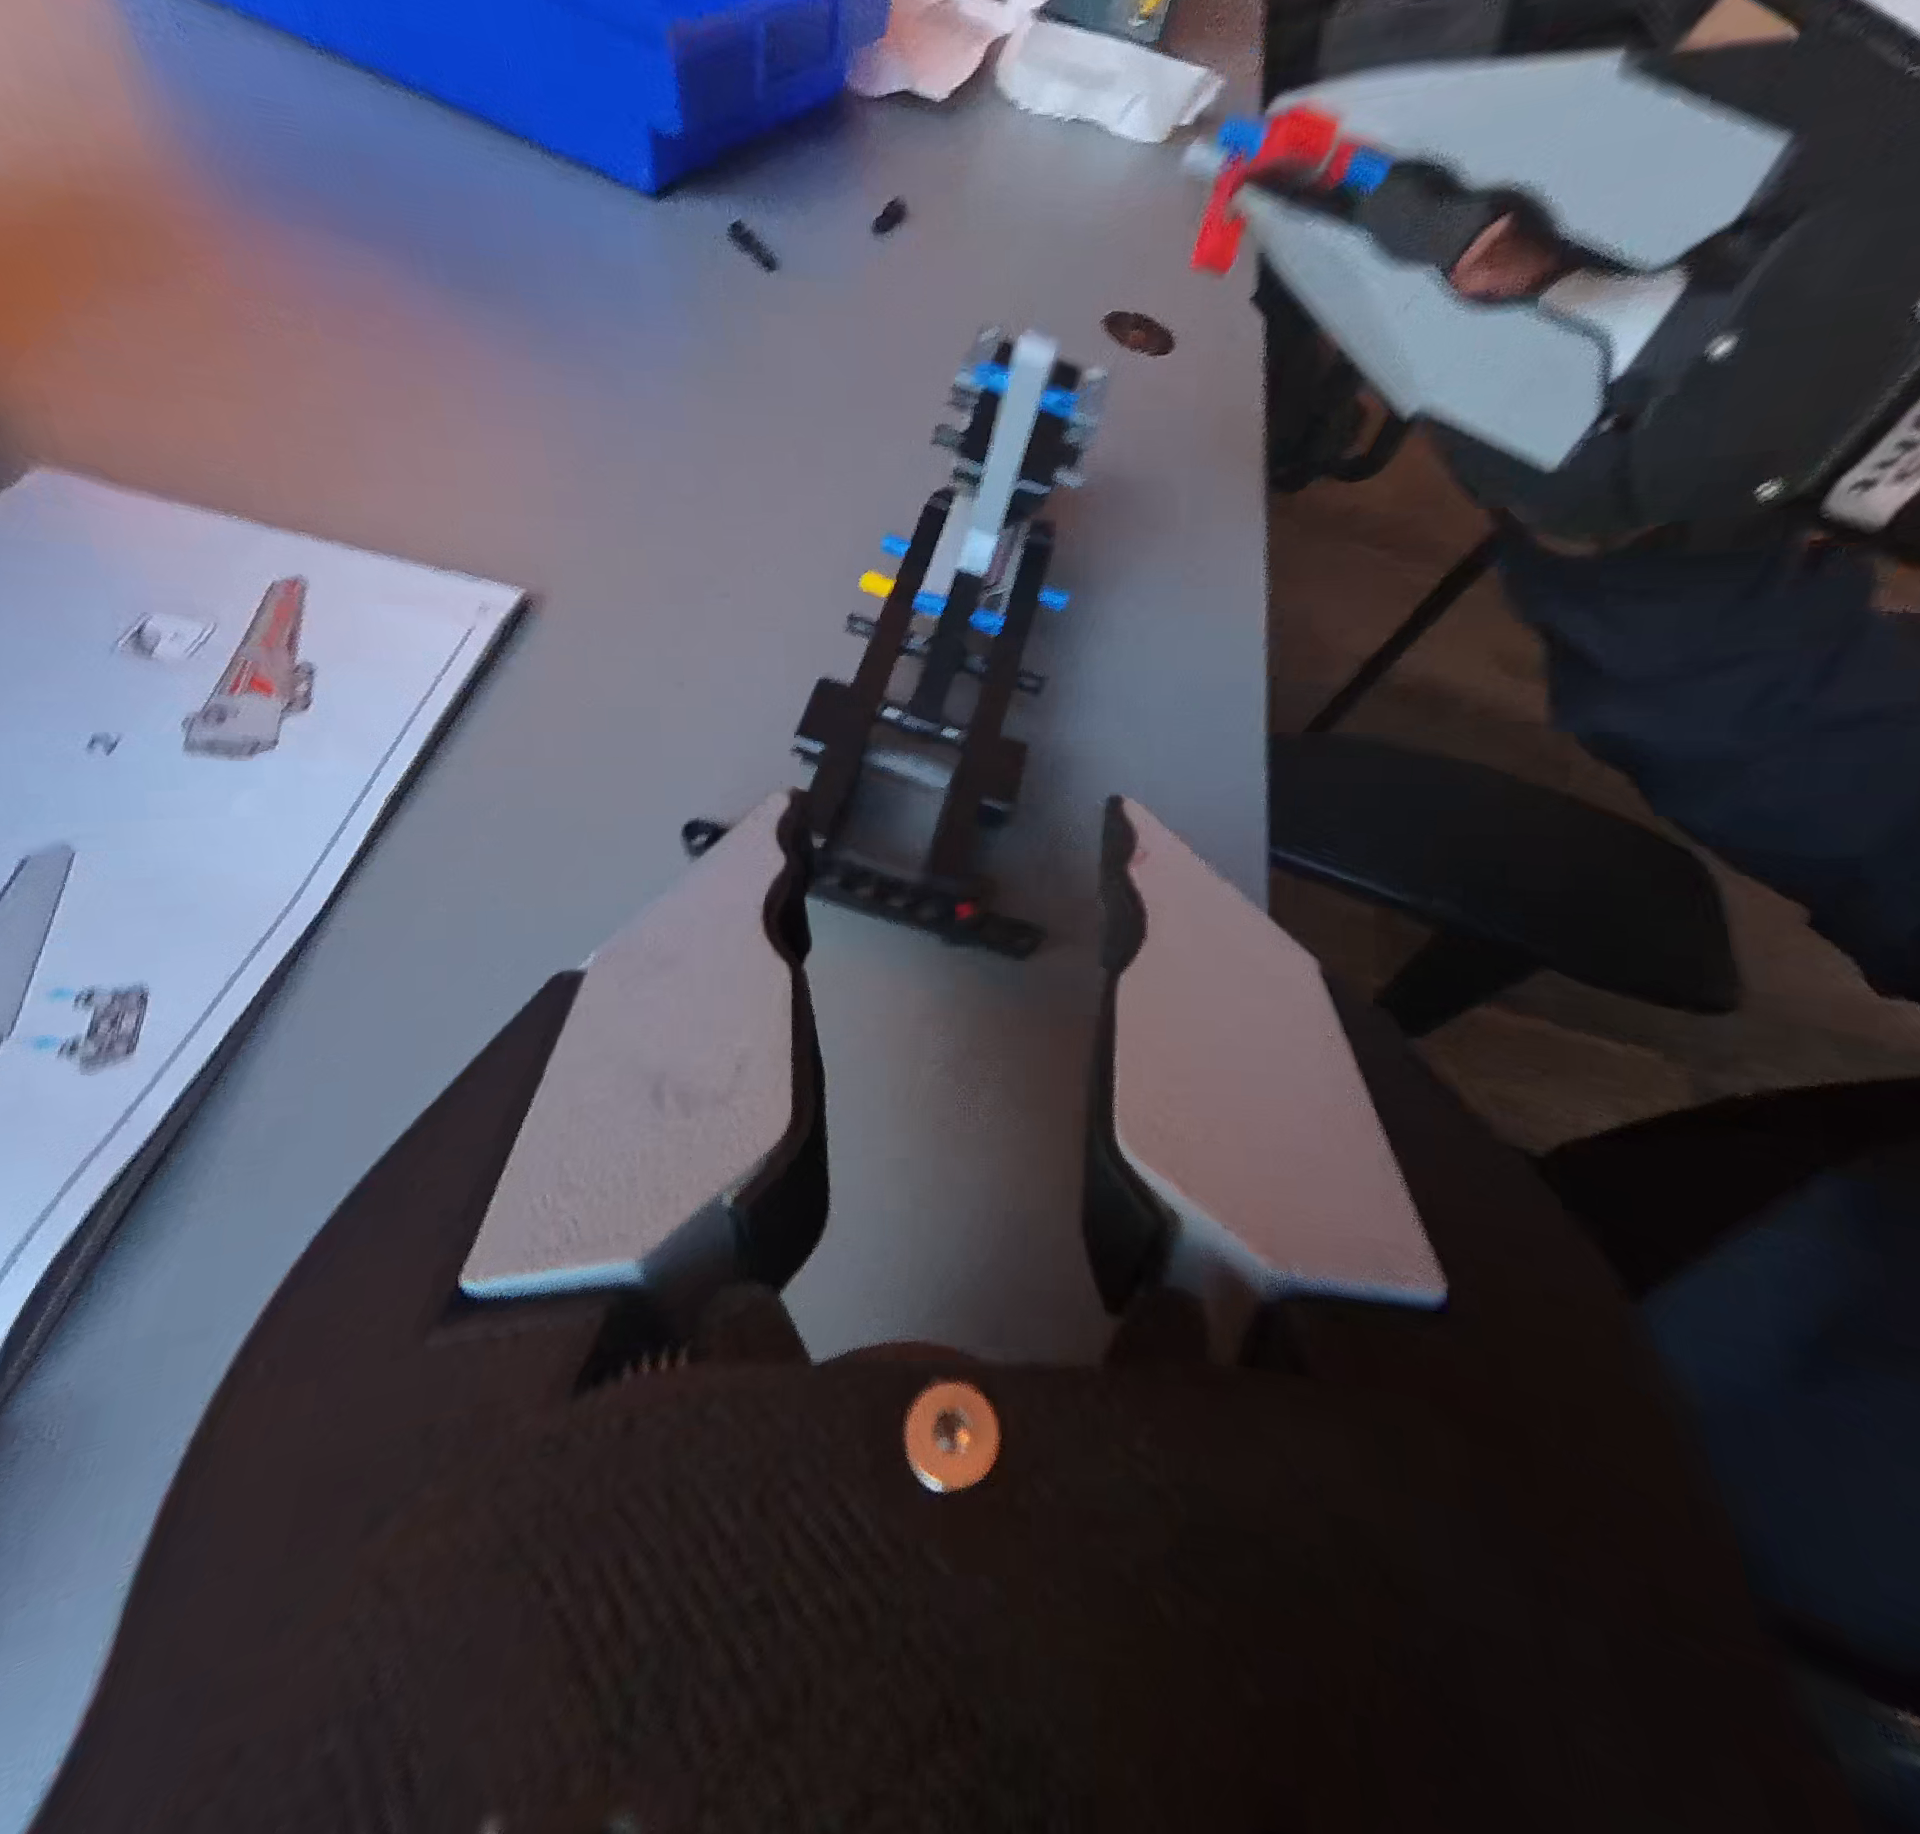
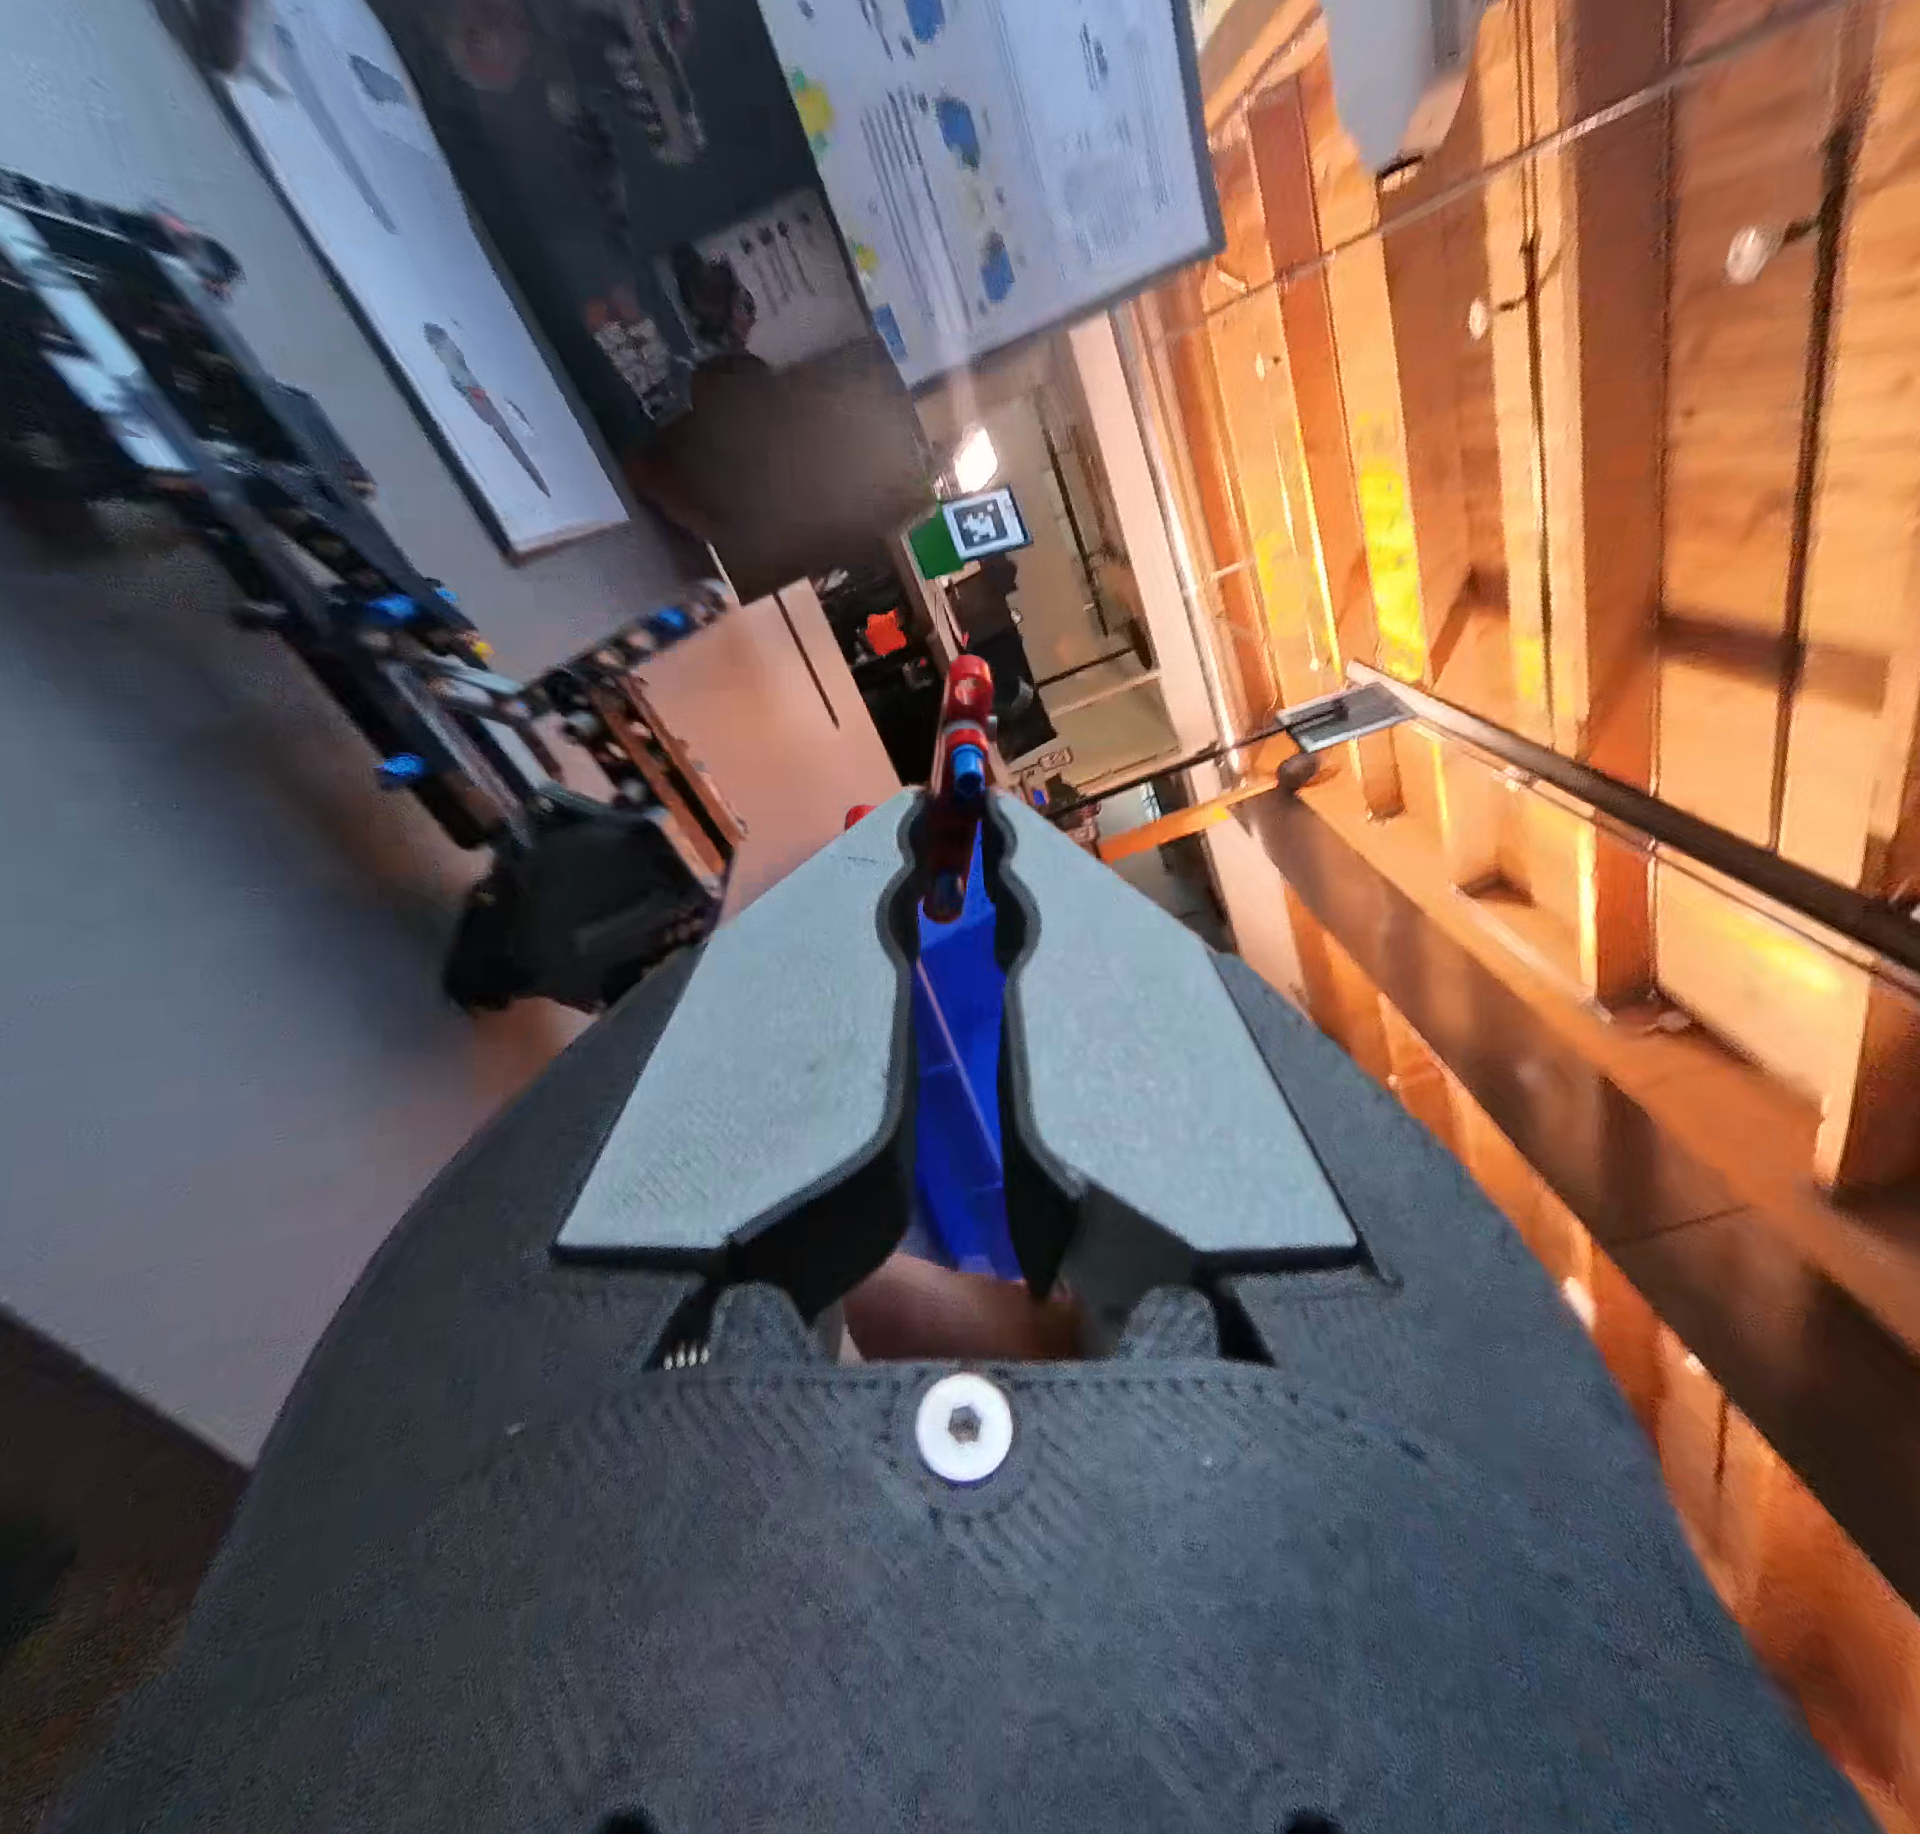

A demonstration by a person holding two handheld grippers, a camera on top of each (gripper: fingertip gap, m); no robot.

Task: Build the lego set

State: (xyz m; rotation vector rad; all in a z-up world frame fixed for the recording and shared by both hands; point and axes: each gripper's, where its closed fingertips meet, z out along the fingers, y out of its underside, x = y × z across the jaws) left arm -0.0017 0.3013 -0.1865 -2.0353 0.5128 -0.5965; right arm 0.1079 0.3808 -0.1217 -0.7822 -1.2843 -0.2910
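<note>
Lego chassis (image 1: 961, 631), a long black frame with blue and yellow pins and a grey beam on top, lies on the grey surface (image 1: 582, 413) straight ahead of my left gripper (image 1: 951, 839). That gripper is spread, its left finger touching the frame's near end. My right gripper (image 2: 954, 813) is pinching a small red lego piece with blue pins (image 2: 958, 756), held in the air off the surface's right edge. An instruction booklet (image 1: 208, 745) lies at left, a blue bin (image 1: 540, 28) at the far end, two small black pins (image 1: 816, 231) between.
</note>
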